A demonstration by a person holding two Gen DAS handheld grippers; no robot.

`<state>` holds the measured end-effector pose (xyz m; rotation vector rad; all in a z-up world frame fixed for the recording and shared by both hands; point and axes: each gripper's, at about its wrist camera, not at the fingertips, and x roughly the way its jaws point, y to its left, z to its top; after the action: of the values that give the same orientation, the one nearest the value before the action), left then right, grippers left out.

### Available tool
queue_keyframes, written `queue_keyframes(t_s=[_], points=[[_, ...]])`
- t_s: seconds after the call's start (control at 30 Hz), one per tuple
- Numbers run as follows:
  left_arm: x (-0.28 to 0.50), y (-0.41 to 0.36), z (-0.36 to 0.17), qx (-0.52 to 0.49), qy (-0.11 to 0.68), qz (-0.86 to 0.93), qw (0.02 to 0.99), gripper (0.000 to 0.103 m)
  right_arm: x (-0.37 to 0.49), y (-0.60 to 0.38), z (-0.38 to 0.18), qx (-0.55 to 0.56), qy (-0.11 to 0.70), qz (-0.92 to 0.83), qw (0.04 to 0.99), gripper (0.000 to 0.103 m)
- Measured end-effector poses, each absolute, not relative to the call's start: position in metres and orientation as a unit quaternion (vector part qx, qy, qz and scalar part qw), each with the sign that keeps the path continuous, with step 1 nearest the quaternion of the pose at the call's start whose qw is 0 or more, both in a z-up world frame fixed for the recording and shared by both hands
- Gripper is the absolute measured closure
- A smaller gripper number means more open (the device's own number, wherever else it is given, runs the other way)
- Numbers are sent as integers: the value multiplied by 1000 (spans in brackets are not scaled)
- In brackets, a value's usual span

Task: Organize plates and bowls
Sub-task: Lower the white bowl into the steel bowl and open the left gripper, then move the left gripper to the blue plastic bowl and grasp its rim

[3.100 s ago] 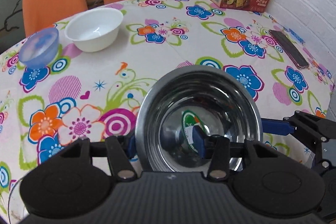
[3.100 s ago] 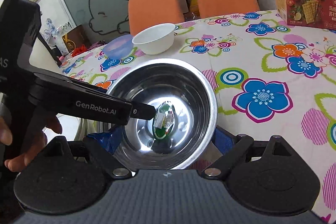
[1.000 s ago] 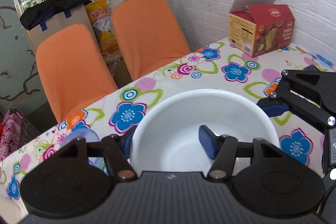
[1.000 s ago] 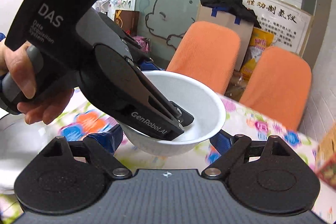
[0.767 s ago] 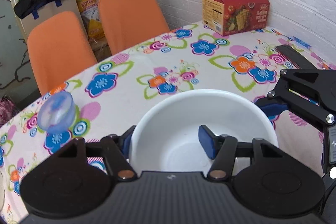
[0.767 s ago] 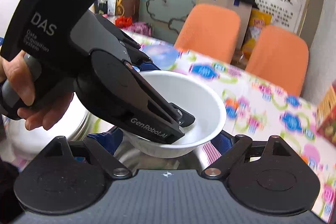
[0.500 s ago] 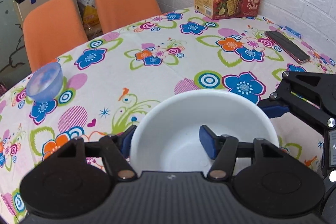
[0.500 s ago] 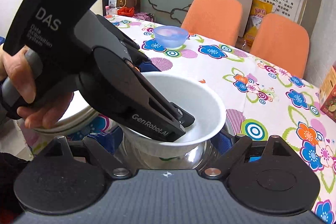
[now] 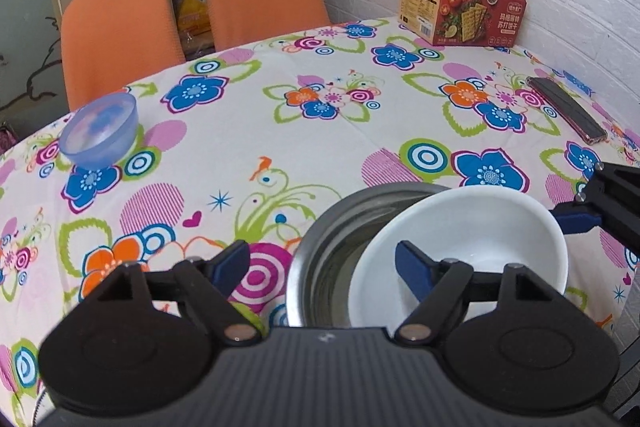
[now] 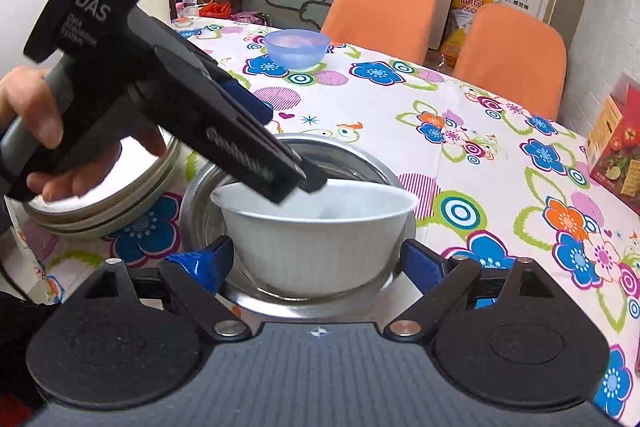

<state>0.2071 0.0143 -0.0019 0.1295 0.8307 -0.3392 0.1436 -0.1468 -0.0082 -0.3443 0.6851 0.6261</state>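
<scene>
A white bowl (image 9: 460, 247) rests tilted inside a steel bowl (image 9: 320, 247) on the flowered tablecloth. My left gripper (image 9: 322, 261) is open. Its right finger reaches over the white bowl's inside, and its left finger hangs outside the steel rim. In the right wrist view the white bowl (image 10: 316, 235) stands in the steel bowl (image 10: 200, 187), and the left gripper (image 10: 288, 147) slants down over it in a person's hand. My right gripper (image 10: 316, 261) is open, one blue pad on each side of the white bowl. A blue translucent bowl (image 9: 100, 129) stands far left.
A steel-rimmed stack of plates (image 10: 100, 203) lies left of the steel bowl. A red cracker box (image 9: 464, 9) and a dark flat object (image 9: 568, 109) sit at the far right. Two orange chairs (image 9: 116, 35) stand behind the table.
The left gripper carried the white bowl down over the table and set it into the steel bowl. It then opened and let go. The right gripper stayed open alongside.
</scene>
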Motion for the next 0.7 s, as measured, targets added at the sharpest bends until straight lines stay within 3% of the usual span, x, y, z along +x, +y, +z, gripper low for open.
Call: queue_keyframes(t_s=[0.4, 0.7], points=[[207, 37, 24, 38, 379, -149, 912, 23, 109, -185, 15, -145, 320, 285, 892, 26], [199, 38, 27, 56, 377, -142, 913, 20, 156, -215, 12, 28, 322, 242, 915, 26]])
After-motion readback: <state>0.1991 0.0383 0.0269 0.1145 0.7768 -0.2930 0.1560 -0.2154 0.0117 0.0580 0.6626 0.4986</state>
